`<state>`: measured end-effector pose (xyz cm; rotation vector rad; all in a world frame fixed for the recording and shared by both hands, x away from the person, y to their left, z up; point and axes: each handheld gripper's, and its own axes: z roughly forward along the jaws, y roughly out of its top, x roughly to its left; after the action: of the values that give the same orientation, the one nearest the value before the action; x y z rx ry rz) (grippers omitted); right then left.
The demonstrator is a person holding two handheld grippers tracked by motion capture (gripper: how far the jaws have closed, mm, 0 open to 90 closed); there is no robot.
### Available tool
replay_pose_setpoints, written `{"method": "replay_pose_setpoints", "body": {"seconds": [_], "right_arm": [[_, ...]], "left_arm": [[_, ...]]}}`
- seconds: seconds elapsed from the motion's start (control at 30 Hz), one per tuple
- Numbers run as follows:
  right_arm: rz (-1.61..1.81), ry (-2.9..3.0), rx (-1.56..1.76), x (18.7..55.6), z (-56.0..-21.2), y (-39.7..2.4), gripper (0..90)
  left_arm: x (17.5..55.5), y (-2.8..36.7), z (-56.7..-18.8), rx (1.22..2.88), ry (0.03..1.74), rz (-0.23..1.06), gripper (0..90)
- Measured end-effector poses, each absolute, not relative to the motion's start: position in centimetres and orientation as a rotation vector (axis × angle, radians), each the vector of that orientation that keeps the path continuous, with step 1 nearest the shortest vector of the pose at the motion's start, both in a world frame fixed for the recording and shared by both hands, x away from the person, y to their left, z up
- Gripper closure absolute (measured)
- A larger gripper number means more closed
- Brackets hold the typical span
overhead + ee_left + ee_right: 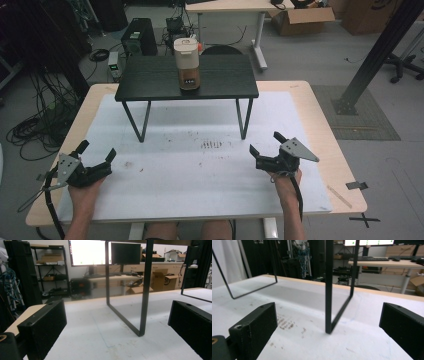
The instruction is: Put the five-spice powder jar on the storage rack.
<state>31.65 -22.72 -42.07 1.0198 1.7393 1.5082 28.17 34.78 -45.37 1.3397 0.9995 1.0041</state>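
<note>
Nearest the person, the left gripper (95,159) and the right gripper (268,144) rest low on the white mat of the worktop (210,175), well apart from each other, each with its fingers (42,327) spread wide and nothing between them. Both gripper views look along the mat toward the thin black legs (329,290) of the small black stand (187,77) that sits farther back.

On top of that stand, near its middle, stands the thing closest to hand for the work: an upright cream-lidded dispenser (186,64) with a brownish lower body. It looks like rigid plastic, smooth and perhaps a little slippery, and probably light unless it is filled; the view is too small to tell its contents. Tall and narrow, it could tip easily. A hold across the lower body, below the lid, seems safest.
</note>
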Motion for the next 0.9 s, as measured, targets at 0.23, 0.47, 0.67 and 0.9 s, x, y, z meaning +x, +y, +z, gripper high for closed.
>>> {"method": "replay_pose_setpoints", "body": {"seconds": [0.23,0.47,0.67,0.9], "right_arm": [[1.467,1.714,1.059,30.5,-43.9,-23.6,1.7],[1.439,1.690,1.062,29.8,-44.6,-24.1,2.0],[1.427,1.697,1.049,29.7,-44.7,-24.2,2.0],[1.435,1.695,1.051,29.7,-44.8,-24.4,2.3]], "left_arm": [[28.2,34.8,-45.4,1.342,1.000,1.003,2.3],[28.2,34.8,-45.4,1.341,1.000,1.003,2.3],[28.2,34.8,-45.4,1.343,1.002,1.001,2.3],[28.2,34.8,-45.4,1.343,1.004,1.000,2.4]]}}
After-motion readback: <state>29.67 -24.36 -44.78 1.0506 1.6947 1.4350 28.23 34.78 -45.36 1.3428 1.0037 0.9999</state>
